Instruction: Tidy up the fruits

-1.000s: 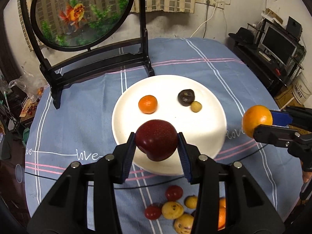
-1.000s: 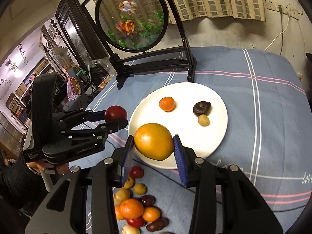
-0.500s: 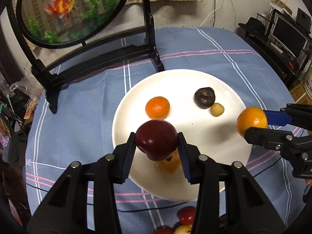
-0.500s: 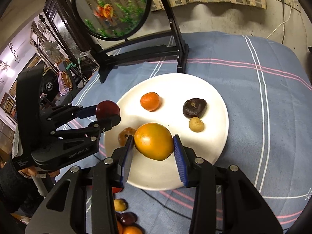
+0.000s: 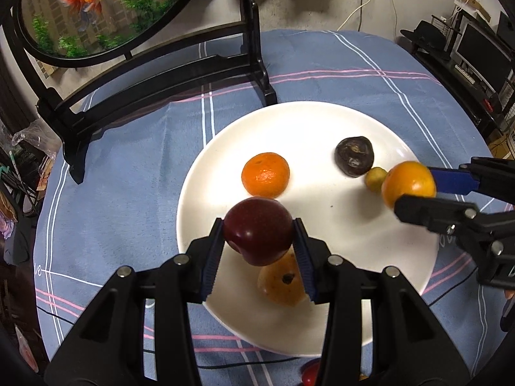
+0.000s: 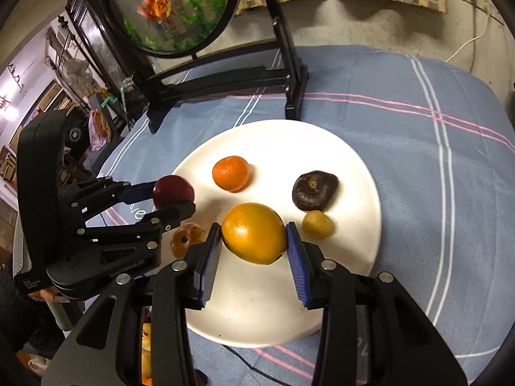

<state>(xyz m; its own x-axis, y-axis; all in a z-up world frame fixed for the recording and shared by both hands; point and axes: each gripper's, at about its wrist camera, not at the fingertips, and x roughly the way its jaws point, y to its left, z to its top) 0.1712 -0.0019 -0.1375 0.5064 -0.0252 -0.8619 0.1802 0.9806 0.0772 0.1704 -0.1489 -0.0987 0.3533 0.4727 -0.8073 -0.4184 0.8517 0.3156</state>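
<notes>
At the far left, a black wooden stand rests on the blue checked tablecloth and carries a round glass panel painted with goldfish and green weeds; one foot of the stand sits just behind the rim of the round white plate. A clear plastic bag lies off the cloth's left edge.

The left gripper is clenched on a dark red round fruit, its blue ribbed pads pressing both sides, and hangs over the near left part of the plate. Directly under it lies a brownish-orange blemished fruit, partly hidden by the red fruit and the gripper's right finger. Just beyond the red fruit sits a small orange tangerine, close enough that the two overlap in the left wrist view.

Further right on the plate lie a dark brown wrinkled fruit and, touching or nearly touching it, a small yellow-green round fruit.

The right gripper grasps a large smooth orange fruit between its blue pads, over the plate's middle near the small yellow-green fruit; in the left wrist view this orange fruit covers part of that small one. From the right wrist view, the red fruit and the orange fruit hang well apart, with the blemished fruit between and below them.

A thin black cable runs across the cloth in front of the plate, beside a small red fruit at the bottom edge. On the far right stand dark shelves with a monitor.
</notes>
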